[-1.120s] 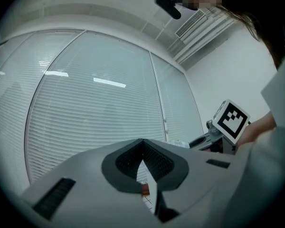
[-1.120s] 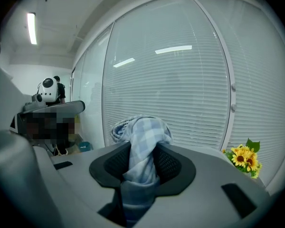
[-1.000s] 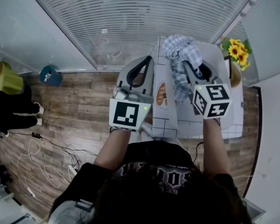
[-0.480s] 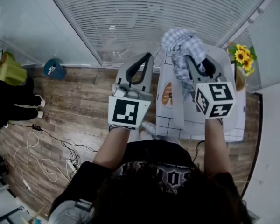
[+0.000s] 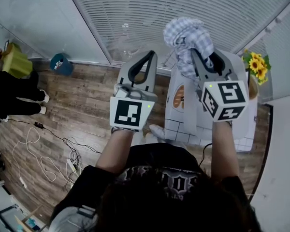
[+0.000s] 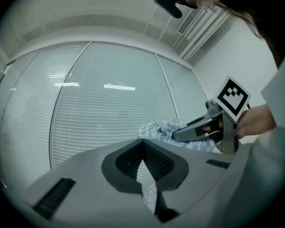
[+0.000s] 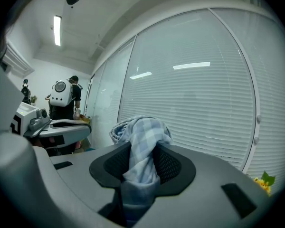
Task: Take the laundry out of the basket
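Observation:
A blue-and-white checked cloth (image 5: 186, 35) hangs bunched from my right gripper (image 5: 205, 57), held high in front of the window blinds above the table. In the right gripper view the cloth (image 7: 141, 141) is pinched between the pads of the right gripper (image 7: 141, 153) and spills over the tips. My left gripper (image 5: 147, 57) is raised beside it on the left, shut with nothing in it; its tips (image 6: 143, 144) meet. From the left gripper view the cloth (image 6: 156, 128) shows to the right. A brown round thing (image 5: 180, 96) lies on the table, mostly hidden; I cannot tell whether it is the basket.
A white table with a grid-pattern cover (image 5: 208, 129) stands below the right gripper, with sunflowers (image 5: 257, 64) at its far right. Cables (image 5: 38, 149) lie on the wooden floor at left, near a person in black (image 5: 9, 98), a green object (image 5: 14, 62) and a blue one (image 5: 62, 63).
The right gripper has lifted the checked cloth higher, off the table and up against the blinds. The left gripper has risen alongside it, still shut.

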